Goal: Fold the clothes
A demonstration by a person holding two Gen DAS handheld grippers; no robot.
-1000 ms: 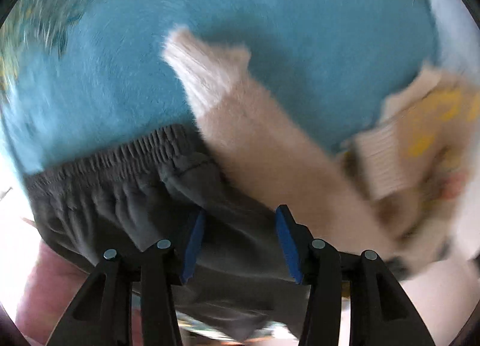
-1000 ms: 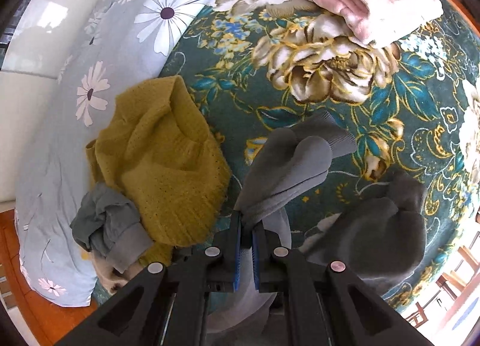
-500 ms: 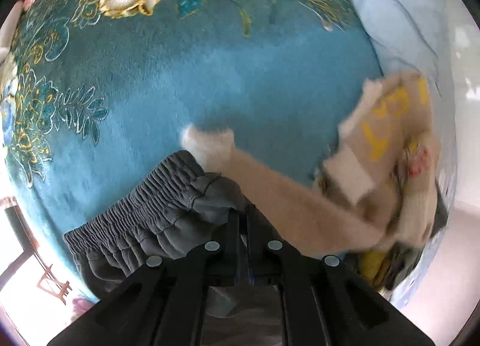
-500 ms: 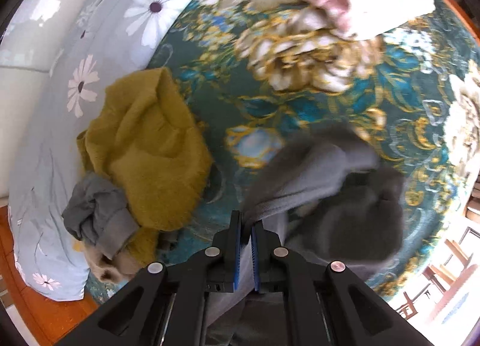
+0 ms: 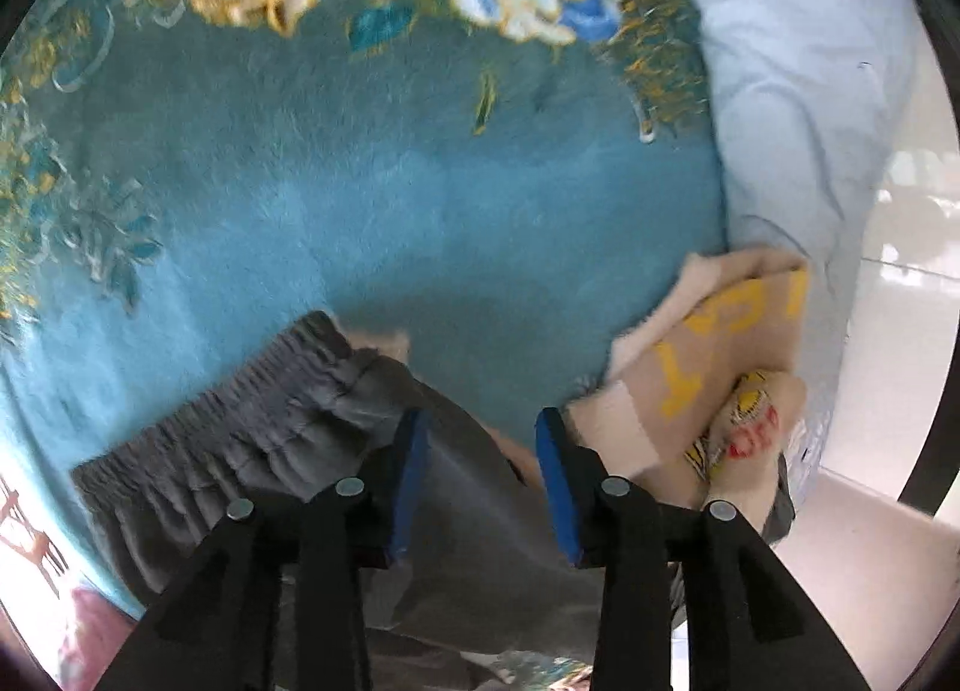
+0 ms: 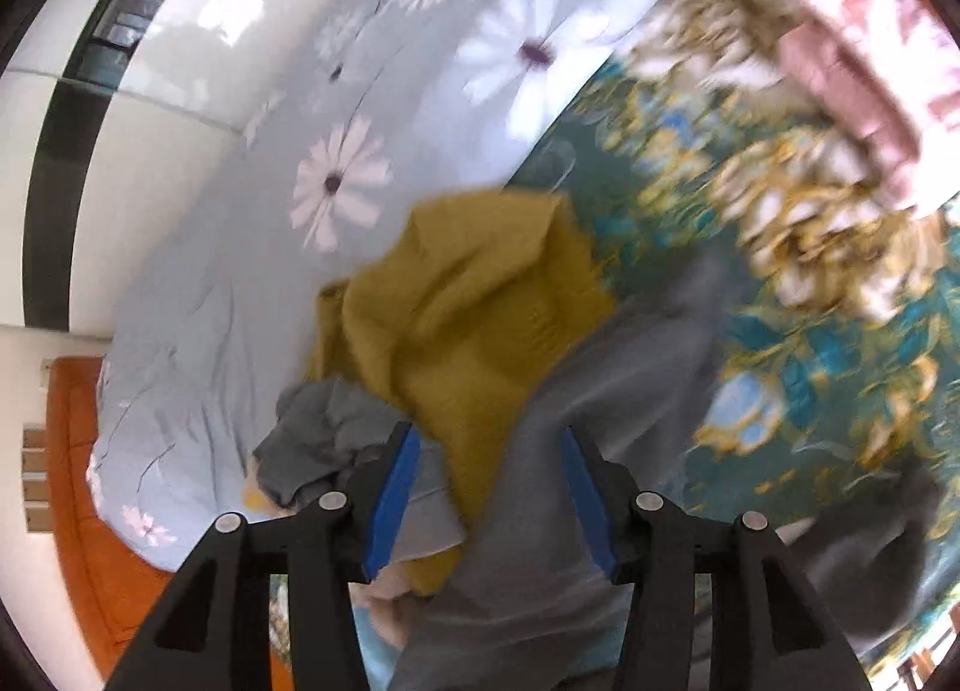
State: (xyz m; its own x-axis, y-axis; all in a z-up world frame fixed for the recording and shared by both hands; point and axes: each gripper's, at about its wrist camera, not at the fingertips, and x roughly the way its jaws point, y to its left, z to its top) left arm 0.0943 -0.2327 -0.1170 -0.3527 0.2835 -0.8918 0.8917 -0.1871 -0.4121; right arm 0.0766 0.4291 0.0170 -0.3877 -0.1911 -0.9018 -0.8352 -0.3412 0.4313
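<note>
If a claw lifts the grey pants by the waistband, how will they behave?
The grey pants would probably hang floppy: they lie creased and rumpled. The gathered elastic waistband likely gives a thick, grippy hold. They may drag the beige sweater that they overlap.

Grey trousers [image 5: 252,451], elastic waistband gathered, spread flat near; beige lettered sweater [image 5: 708,385] crumpled right; mustard knit [image 6: 462,331] heaped over grey garment [image 6: 318,445].

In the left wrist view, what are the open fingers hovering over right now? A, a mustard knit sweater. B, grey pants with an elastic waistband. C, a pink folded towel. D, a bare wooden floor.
B: the left gripper is open over the grey pants, whose gathered elastic waistband lies on the teal floral blanket.
</note>
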